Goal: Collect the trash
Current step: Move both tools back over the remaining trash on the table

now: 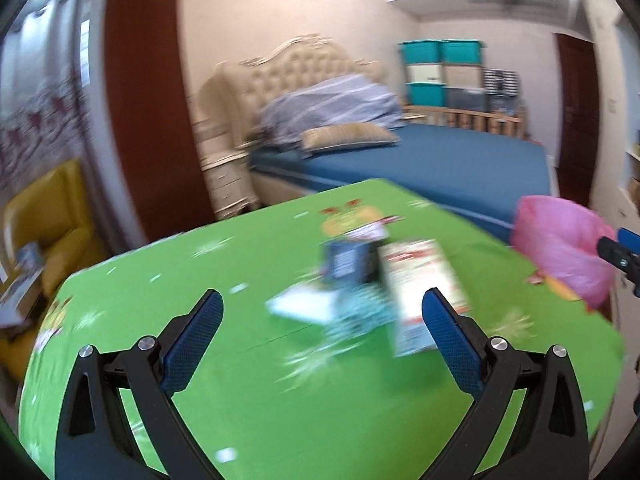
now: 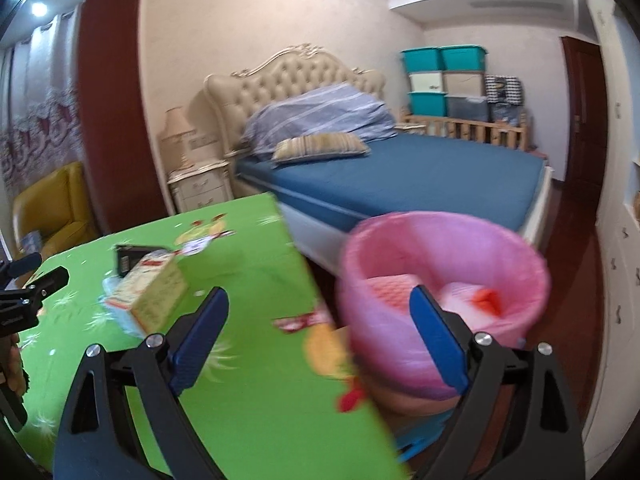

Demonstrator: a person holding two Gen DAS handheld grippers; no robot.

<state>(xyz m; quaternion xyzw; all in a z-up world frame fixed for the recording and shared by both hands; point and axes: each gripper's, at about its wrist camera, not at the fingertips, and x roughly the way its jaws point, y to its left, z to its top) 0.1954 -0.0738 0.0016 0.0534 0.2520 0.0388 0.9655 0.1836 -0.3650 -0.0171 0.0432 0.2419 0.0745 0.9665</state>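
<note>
A green patterned tablecloth covers the table [image 1: 280, 400]. On it lies a blurred pile of trash: a cream and red carton [image 1: 420, 292], a dark box [image 1: 348, 260] behind it, and white and pale blue wrappers [image 1: 304, 304]. My left gripper [image 1: 324, 296] hovers open just short of the pile, with nothing between its jaws. A bin lined with a pink bag [image 2: 440, 272] stands off the table's right edge and holds pink and red scraps. My right gripper [image 2: 318, 292] is open and empty over the table's edge beside the bin. The carton [image 2: 152, 292] also shows in the right wrist view.
Behind the table [image 2: 260, 380] is a bed with a blue sheet [image 2: 420, 176], a pillow and a cream headboard. A nightstand [image 2: 200, 188] and a yellow armchair [image 2: 56, 204] stand at the left. Stacked storage boxes [image 2: 444, 80] and a dark door [image 2: 580, 112] are at the back right.
</note>
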